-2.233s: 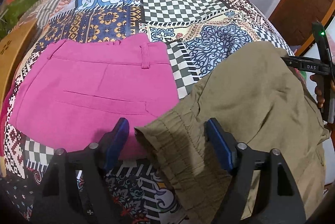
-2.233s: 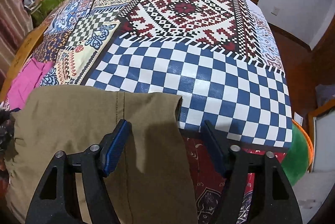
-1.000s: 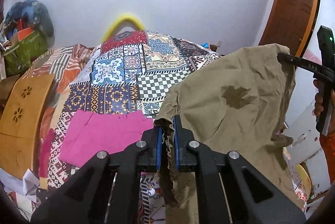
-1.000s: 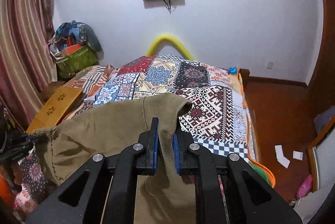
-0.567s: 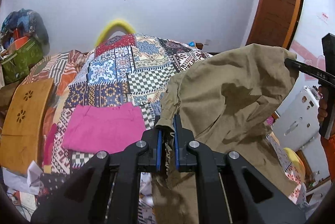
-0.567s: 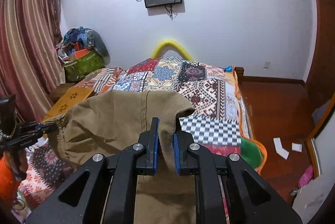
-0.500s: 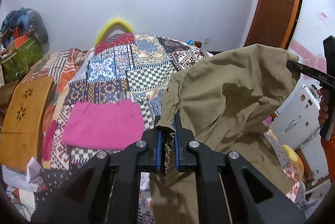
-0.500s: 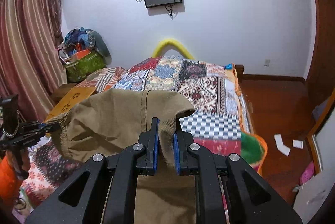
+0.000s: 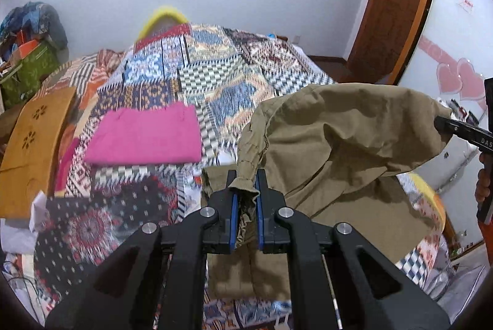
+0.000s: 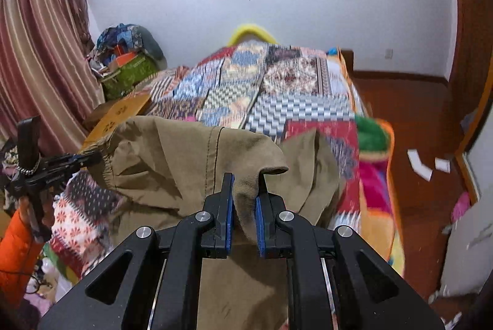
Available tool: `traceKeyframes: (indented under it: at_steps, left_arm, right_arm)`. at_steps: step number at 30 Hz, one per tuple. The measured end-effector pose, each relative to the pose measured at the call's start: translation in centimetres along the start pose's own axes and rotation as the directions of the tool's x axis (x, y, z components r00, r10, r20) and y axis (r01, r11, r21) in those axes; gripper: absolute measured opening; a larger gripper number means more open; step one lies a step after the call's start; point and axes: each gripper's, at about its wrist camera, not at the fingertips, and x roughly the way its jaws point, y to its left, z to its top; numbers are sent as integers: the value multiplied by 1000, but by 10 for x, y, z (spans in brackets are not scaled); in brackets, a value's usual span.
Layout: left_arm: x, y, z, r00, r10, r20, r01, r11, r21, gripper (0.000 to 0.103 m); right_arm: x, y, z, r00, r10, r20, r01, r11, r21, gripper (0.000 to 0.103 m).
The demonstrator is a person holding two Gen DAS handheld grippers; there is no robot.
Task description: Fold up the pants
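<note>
The olive pants (image 9: 348, 142) hang in the air between my two grippers above the near end of the patchwork bed (image 9: 215, 77). My left gripper (image 9: 245, 191) is shut on the gathered elastic waistband corner. My right gripper (image 10: 244, 194) is shut on the other end of the pants (image 10: 185, 163); it also shows at the right edge of the left wrist view (image 9: 446, 125). The cloth sags in folds between them and its lower part drapes down onto the bed.
Folded pink pants (image 9: 144, 137) lie flat on the bed at the left. A wooden board (image 9: 34, 142) stands at the bed's left side. A green box with clutter (image 10: 129, 68) sits by the curtain. Wooden floor with paper scraps (image 10: 419, 166) lies right of the bed.
Both grippers closed on the olive pants and lifted them off the bed. In the last half second both have lowered and tipped a little toward the bed, pants still hanging between them.
</note>
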Motion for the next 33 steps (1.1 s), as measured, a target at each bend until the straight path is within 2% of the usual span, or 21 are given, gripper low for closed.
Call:
traceKeyframes:
  at_steps: [11,20,23,27,33]
  left_arm:
    - [-3,-13,-62,998,-5,-64,6,1000,23,10]
    - [-4,-10,-91,996,-9,-92,9,1000,-4,11]
    - [-1,-6,-100,992,-8,-122,6,1000,-21,12]
    - [2,0,-114,985,39,-170,-43,999,-16,12]
    - [-16,13,-115,983,89,-160,-94,995,-22,12]
  right_arm:
    - [8,-10,-71,992,-15,-127,22,998,53,11]
    - [11,-8,-109,981,-49,-189,58,997,44,12]
    - [9,-9,-116,976,-59,-208,68,997,37,18]
    - [-1,-16,-120,971,-88,-221,99,994,43,19]
    - [-18,-31,-121,961,-144,-235,160,986,51,20]
